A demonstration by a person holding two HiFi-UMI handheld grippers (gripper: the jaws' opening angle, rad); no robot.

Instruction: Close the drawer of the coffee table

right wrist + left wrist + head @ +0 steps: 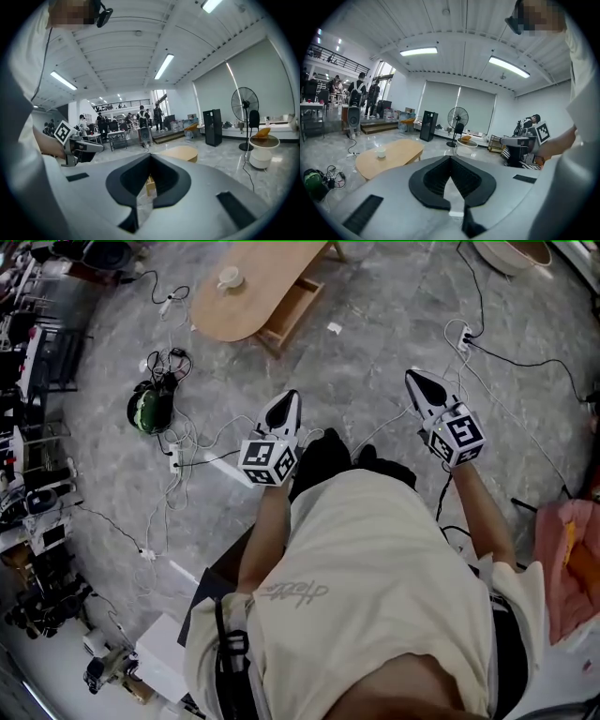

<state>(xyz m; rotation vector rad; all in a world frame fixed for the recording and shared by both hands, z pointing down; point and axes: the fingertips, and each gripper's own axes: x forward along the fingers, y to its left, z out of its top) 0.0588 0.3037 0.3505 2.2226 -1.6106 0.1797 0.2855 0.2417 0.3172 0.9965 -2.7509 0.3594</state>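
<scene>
The oval wooden coffee table (246,298) stands far ahead on the grey floor, a white cup (229,278) on its top. Its drawer (292,311) is pulled out on the near right side. Both grippers are held in the air well short of it. My left gripper (290,399) is shut with nothing in it, and my right gripper (415,380) is likewise shut and empty. The left gripper view has the table (391,157) and cup (381,153) left of the gripper (450,159). In the right gripper view the table (182,152) lies beyond the gripper (150,157).
Cables and power strips (174,457) trail over the floor between me and the table, beside a green bundle (150,407). A round white stand (511,253) sits at the far right, pink cloth (569,563) near right. A fan (460,117), a black speaker (428,125) and distant people are visible.
</scene>
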